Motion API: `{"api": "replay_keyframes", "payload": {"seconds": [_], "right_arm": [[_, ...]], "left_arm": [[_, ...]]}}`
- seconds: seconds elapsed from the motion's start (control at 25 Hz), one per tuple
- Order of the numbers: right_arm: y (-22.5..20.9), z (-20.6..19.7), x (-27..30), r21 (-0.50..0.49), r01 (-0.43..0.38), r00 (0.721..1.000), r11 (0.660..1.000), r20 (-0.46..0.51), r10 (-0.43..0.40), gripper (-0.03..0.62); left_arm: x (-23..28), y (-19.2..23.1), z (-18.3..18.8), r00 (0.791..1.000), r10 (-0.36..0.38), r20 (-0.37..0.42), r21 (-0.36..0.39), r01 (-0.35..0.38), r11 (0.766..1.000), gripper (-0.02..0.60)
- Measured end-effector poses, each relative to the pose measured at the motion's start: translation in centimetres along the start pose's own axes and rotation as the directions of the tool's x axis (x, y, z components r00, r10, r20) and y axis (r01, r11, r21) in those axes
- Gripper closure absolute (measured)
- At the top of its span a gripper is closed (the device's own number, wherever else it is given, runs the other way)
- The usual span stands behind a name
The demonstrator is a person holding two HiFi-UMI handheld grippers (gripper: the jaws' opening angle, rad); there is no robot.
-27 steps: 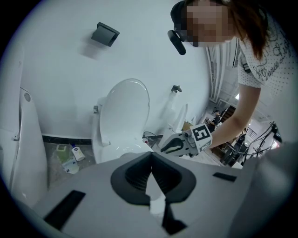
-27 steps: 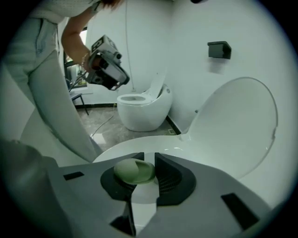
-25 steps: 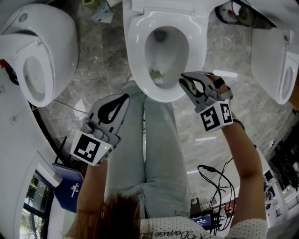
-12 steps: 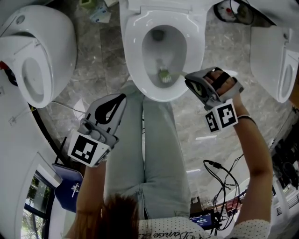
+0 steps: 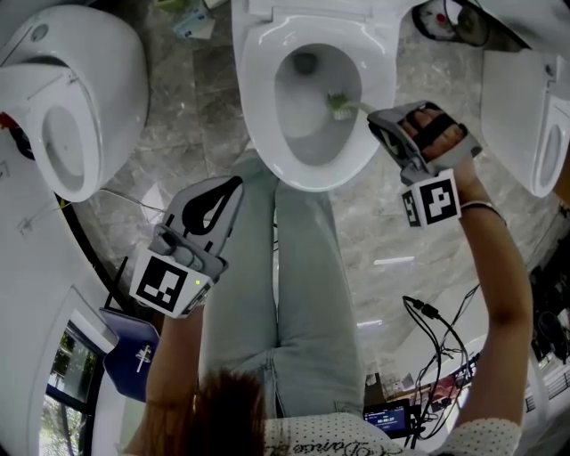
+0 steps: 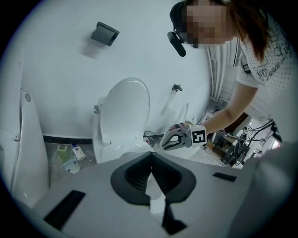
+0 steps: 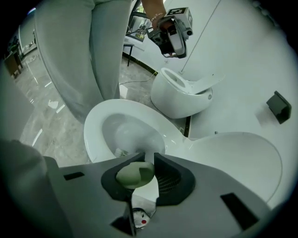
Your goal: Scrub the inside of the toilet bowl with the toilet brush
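Note:
The white toilet bowl (image 5: 258, 107) stands open at the top centre of the head view, its lid raised. The green-and-white head of the toilet brush (image 5: 337, 104) rests against the bowl's inner right wall. My right gripper (image 5: 378, 120) hovers over the right rim, shut on the brush's handle. In the right gripper view the pale green handle end (image 7: 135, 174) sits between the jaws of that gripper (image 7: 148, 158), above the bowl (image 7: 93, 125). My left gripper (image 5: 236, 184) hangs over the person's left leg, shut and empty, its jaw tips touching (image 6: 150, 155).
A second toilet (image 5: 71, 107) stands at the left and a third (image 5: 534, 116) at the right. The person's legs (image 5: 294, 267) are right in front of the bowl. Cables (image 5: 427, 329) lie on the marble floor at lower right; small bottles (image 5: 191, 27) sit at top left.
My right gripper has moved right and toward the back of the toilet. The brush head has slid from the bowl's front wall round to its right wall. The left gripper stayed put.

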State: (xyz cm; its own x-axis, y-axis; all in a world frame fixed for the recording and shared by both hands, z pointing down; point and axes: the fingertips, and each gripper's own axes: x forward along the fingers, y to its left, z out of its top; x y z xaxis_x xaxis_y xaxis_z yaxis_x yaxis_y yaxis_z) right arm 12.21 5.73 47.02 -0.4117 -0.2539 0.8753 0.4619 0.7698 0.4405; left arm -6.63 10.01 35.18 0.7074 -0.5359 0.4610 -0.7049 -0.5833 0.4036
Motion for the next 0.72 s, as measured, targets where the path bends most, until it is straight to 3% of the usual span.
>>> {"api": "replay_keyframes", "payload": {"seconds": [0.16,0.36,0.52,0.72], "right_arm": [[1.0,1.7,-0.5,0.024,-0.043,0.999,0.999,0.028,0.042,0.517],[1.7,4.2,-1.1,0.185,-0.065,0.997,0.981,0.044,0.058,0.517],[1.7,5.2,-1.4,0.395,-0.049,0.998,0.917,0.054,0.03,0.517],[0.9,5.8,-2.4,0.543,0.047,0.999,0.838,-0.022,-0.042,0.517]], "left_arm": [[-0.3,0.3,-0.1,1.0,0.007,-0.004,-0.003,-0.007,1.0,0.578],[-0.4,0.5,1.0,1.0,0.005,0.029,0.007,-0.005,1.0,0.578],[-0.8,0.3,1.6,1.0,0.001,0.017,0.011,-0.001,1.0,0.578],[-2.1,0.2,4.4,1.0,0.023,0.021,0.067,-0.024,0.997,0.578]]}}
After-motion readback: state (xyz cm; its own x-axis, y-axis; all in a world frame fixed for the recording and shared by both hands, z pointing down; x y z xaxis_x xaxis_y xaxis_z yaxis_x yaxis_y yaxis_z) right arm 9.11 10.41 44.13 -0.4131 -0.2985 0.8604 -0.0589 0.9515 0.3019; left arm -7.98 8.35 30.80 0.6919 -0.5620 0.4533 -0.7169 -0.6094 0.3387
